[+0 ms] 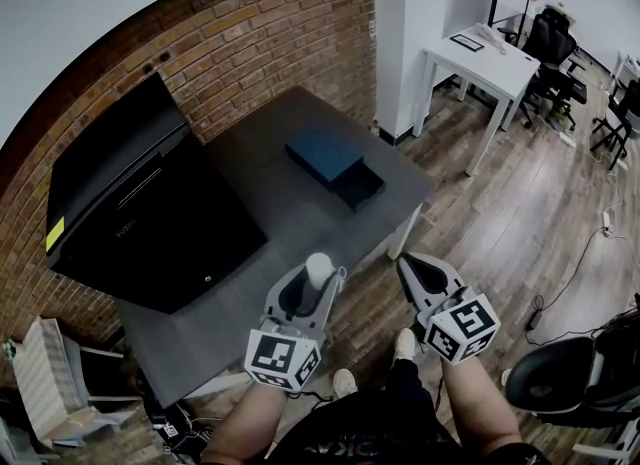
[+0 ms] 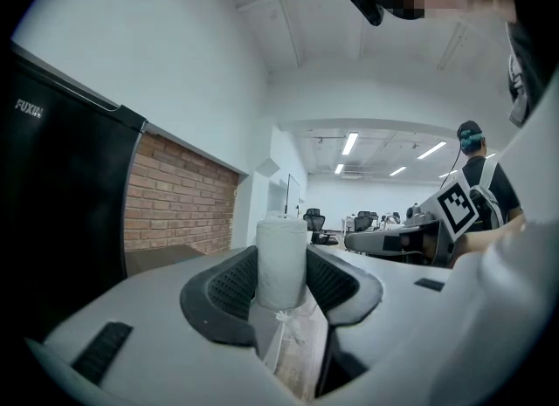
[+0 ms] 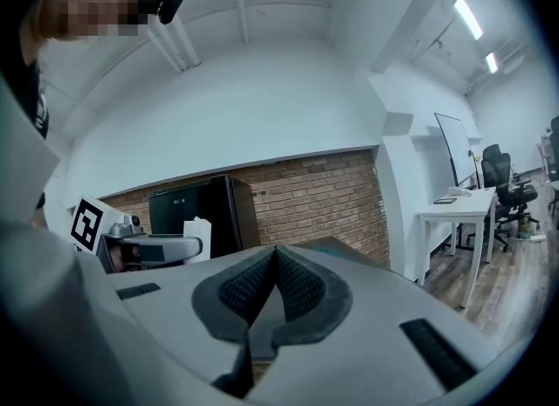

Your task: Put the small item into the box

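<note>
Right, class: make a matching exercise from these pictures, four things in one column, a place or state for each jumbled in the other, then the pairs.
1 left tongs
2 right tongs
3 blue box
4 black cabinet

A on the grey table
B shut, nothing between
C by the brick wall
D shut on the white roll

Pairs: 1-D, 2-B, 3-A, 4-C

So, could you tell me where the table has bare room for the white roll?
Bare: the table between the blue box and the left gripper, and its near end beside the black cabinet. Crowded: only the far end, around the box.
</note>
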The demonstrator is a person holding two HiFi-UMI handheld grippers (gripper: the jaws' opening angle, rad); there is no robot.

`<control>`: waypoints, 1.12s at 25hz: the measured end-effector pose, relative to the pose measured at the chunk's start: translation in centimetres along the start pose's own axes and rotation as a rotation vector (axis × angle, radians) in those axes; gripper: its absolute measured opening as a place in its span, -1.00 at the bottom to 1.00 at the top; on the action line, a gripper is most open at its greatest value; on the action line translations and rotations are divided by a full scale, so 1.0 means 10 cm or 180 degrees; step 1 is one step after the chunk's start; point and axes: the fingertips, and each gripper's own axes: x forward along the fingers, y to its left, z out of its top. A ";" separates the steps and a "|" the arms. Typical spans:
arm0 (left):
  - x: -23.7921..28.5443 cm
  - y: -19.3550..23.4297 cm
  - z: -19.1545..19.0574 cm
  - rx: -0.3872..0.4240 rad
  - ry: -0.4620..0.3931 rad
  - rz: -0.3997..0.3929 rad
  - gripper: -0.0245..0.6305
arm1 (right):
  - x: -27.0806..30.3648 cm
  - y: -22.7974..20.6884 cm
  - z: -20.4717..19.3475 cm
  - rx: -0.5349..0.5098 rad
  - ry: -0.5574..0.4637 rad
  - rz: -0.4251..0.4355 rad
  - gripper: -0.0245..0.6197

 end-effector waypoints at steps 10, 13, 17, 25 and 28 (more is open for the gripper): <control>0.21 0.00 0.08 -0.0033 -0.0033 0.0136 -0.35 | 0.10 -0.23 0.13 0.0003 0.0014 0.0115 -0.87; 0.29 -0.03 0.08 -0.0027 -0.0017 0.0181 -0.35 | 0.11 -0.32 0.15 0.0017 0.0016 0.0157 -0.87; 0.39 -0.07 0.08 0.0008 0.0005 0.0246 -0.35 | 0.15 -0.46 0.17 0.0038 0.0019 0.0241 -0.87; 0.58 -0.10 0.11 0.0051 0.0052 0.0464 -0.35 | 0.30 -0.69 0.22 0.0071 0.0017 0.0487 -0.87; 0.68 -0.10 0.11 0.0044 0.0049 0.0551 -0.35 | 0.36 -0.79 0.24 0.0062 0.0039 0.0565 -0.87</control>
